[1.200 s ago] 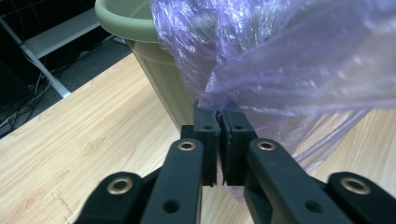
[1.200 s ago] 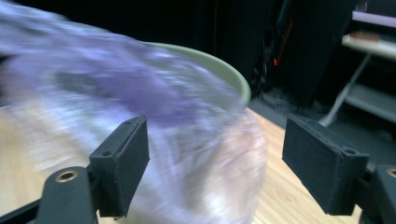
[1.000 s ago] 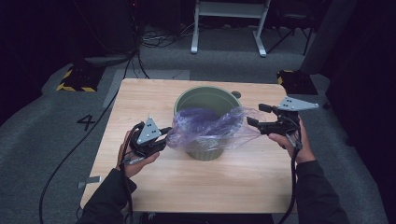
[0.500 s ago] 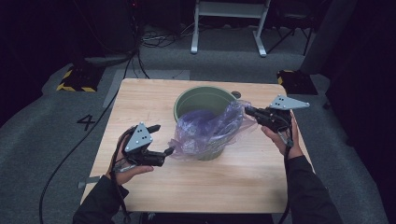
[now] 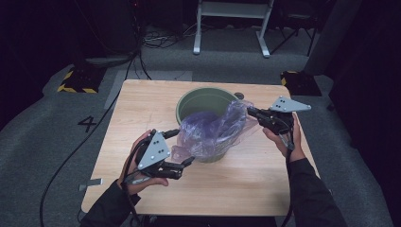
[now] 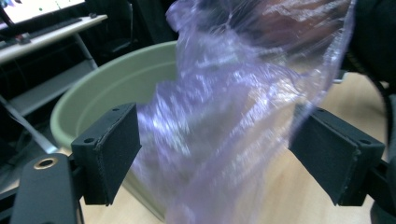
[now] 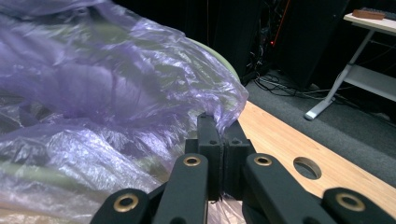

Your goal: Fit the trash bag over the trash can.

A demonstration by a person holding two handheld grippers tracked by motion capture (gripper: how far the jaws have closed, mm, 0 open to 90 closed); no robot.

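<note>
Your right gripper (image 5: 250,112) pinches the purple plastic bag (image 5: 213,135) at the green bucket's (image 5: 198,100) far rim; your left gripper (image 5: 182,149), jaws spread, holds nothing. The bag drapes half in, not yet lining the bucket.

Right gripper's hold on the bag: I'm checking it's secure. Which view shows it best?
The right gripper view: the right gripper is pinched shut on the bag edge. The high view shows it small; the left gripper view has only bag between open jaws.
</note>
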